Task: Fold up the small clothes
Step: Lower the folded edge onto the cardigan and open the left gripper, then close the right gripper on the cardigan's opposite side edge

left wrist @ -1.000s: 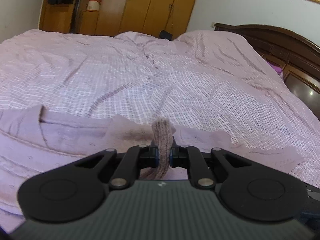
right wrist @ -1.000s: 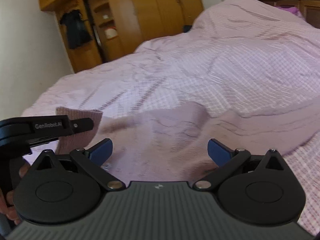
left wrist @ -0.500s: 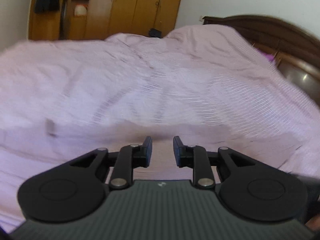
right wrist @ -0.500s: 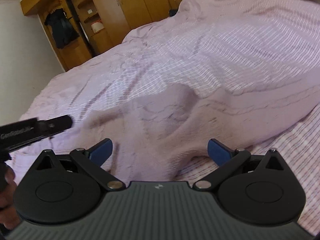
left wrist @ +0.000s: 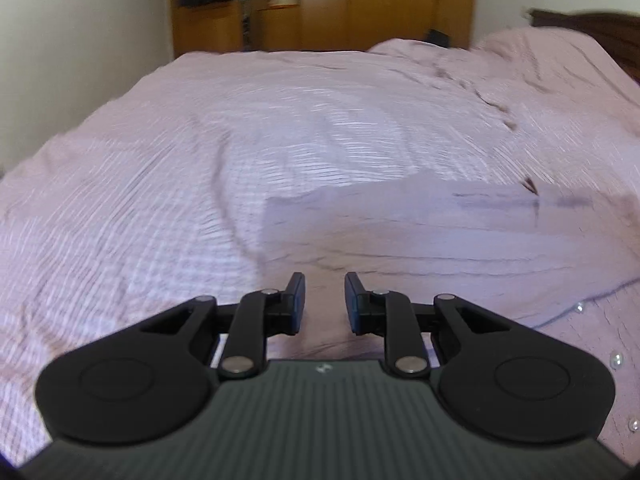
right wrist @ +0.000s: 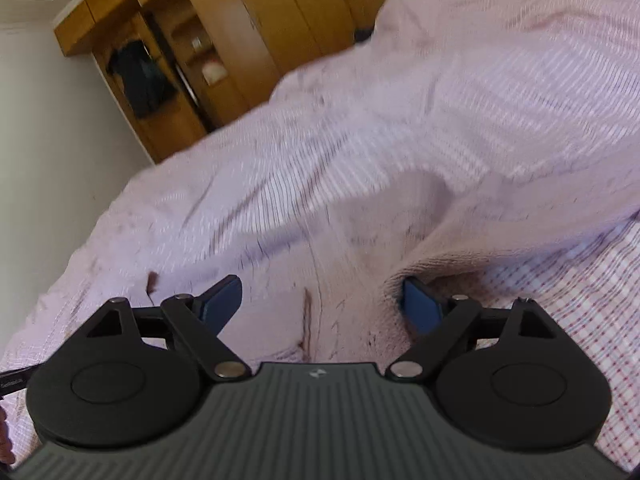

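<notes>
No readable words, numbers or signs; a white label at the right view's left edge is cut off and blurred.

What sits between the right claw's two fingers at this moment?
In the right wrist view, the closing right claw straddles a raised fold of the pink knit garment.

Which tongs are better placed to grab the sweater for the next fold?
Right. The right tongs are closing around a raised fold of the pink sweater. The left tongs are closing, narrow and empty, above flat knit.
</notes>
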`<state>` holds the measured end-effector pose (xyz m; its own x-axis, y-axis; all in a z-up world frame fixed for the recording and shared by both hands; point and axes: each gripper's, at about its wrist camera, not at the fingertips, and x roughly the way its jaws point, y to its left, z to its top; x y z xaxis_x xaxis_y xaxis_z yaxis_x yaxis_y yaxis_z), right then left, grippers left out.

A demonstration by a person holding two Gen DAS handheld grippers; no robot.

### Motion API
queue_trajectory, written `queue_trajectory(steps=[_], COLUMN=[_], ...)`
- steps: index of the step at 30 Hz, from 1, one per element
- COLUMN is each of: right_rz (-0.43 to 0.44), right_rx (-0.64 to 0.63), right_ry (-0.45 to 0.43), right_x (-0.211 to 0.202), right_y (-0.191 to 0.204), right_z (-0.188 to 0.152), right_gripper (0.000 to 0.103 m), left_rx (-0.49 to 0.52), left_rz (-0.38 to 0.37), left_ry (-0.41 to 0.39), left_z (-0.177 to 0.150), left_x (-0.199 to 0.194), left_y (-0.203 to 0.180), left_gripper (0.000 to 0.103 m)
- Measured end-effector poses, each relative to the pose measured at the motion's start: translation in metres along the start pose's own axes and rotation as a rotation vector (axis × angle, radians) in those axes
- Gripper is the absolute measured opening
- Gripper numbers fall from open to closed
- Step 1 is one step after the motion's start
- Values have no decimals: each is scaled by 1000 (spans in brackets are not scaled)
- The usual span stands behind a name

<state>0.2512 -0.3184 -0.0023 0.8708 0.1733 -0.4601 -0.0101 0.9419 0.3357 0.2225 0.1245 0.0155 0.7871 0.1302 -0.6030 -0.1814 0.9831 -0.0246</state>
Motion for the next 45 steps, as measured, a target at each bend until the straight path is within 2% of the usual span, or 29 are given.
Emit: queue_trajectory(steps=[3, 5, 6, 7, 8, 9, 10, 12, 13, 16, 19, 22, 23, 24, 26, 27, 29, 31, 34, 38, 43, 45], right_rz=[-217, -275, -270, -213, -119, -9, 57, 47, 28, 22, 0, 49, 74, 79, 50, 59, 65, 47, 29, 27, 52, 30], right_rx=[-255, -397, -432, -459, -470, -453, -411, -300, -230, -94, -6, 33, 8, -13, -37, 8, 38, 33, 54, 5, -41, -79], right_ry=[-144, -176, -178, -163, -127, -64, -16, 30, 66, 100, 86, 123, 144, 144, 140, 138, 134, 111, 159, 148, 136, 118], right_x=[-8, -8, -7, -7, -5, 0, 5, 16, 22, 28, 34, 44, 48, 49, 53, 53, 53, 51, 56, 52, 35, 26], right_y=[34, 58, 65, 72, 77, 79, 77, 71, 64, 42, 21, 11, 15, 15, 18, 14, 10, 7, 0, 1, -2, -2], right_z=[-16, -28, -33, -39, -42, -44, -44, -43, -42, -37, -35, -34, -35, -36, -36, -32, -24, -20, -24, -26, -25, -24], right_gripper=[97, 99, 100, 100, 100, 95, 90, 56, 51, 51, 52, 52, 48, 31, 17, 14, 14, 14, 14, 14, 14, 14], left_rx=[-51, -51, -52, -49, -42, -31, -15, 25, 37, 38, 4, -73, -76, -66, -53, -41, -55, -81, -54, 52, 26, 18], left_rz=[-6, -7, -11, -16, -19, -15, -2, 50, 63, 70, 74, 58, 58, 61, 69, 68, 62, 35, 38, 82, 26, 12], left_ry=[-12, -2, 3, 5, 1, -3, -5, -4, -5, 13, 40, 63, 63, 61, 49, 44, 5, -2, 75, 25, -9, -23], left_z=[-2, -5, -7, -9, -11, -13, -14, -19, -21, -27, -28, -29, -29, -29, -29, -25, -13, -7, -23, -30, -29, -27], left_x=[0, 2, 3, 2, 2, 1, 3, 4, 5, 7, 14, 18, 17, 15, 12, 10, 5, 5, 24, 15, -2, -10], left_y=[12, 15, 15, 15, 15, 15, 10, 6, 4, 7, 14, 24, 24, 23, 19, 16, 14, 14, 11, -3, -2, -1], left_gripper=[23, 22, 21, 21, 21, 21, 20, 16, 13, 11, 10, 10, 10, 10, 10, 7, 6, 7, 7, 7, 9, 9])
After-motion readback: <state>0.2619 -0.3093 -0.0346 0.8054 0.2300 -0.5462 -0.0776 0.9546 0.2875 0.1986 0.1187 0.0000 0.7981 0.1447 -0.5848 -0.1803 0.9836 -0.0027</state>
